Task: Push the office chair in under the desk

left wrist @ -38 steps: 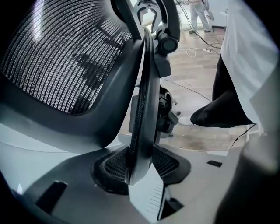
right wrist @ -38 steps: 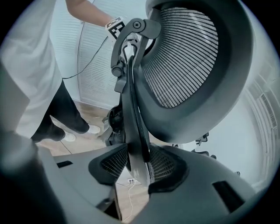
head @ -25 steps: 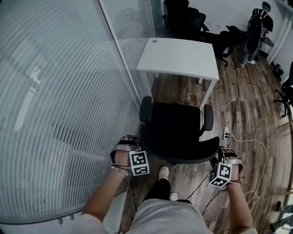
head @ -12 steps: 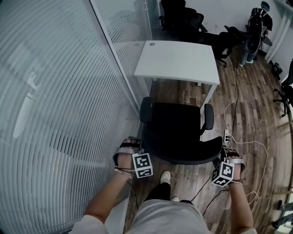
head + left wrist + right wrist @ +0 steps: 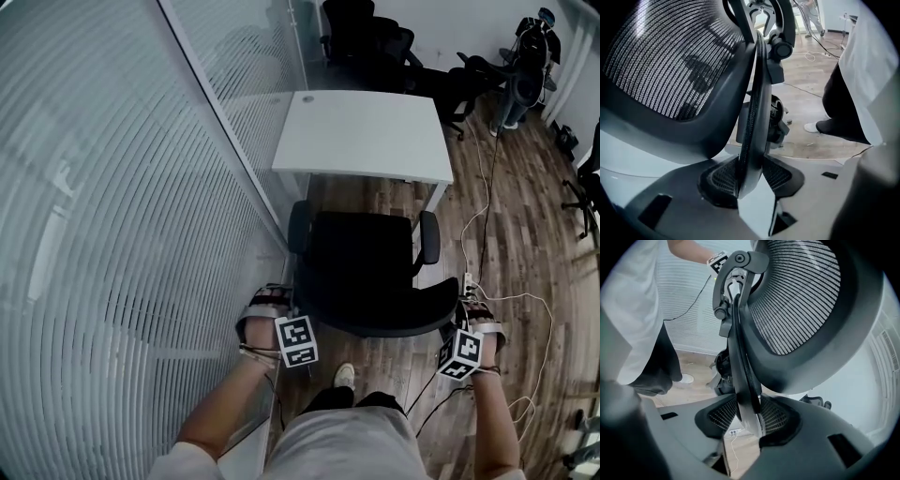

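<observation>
left claw (image 5: pixel 750 178) and right claw (image 5: pixel 749 417) both clamped on the black mesh office chair (image 5: pixel 370 262) back rim. Push crooked and an armrest (image 5: pixel 429 239) probably clips the white rectangular worktop (image 5: pixel 366 136) leg.

No word, label, brand name, number or sign can be read anywhere. Only black-and-white square patterns are seen on the marker cube (image 5: pixel 296 340) of the left gripper (image 5: pixel 750 176) and on the marker cube (image 5: pixel 459 354) of the right gripper (image 5: pixel 747 416). No letters or digits are made out in them.
</observation>
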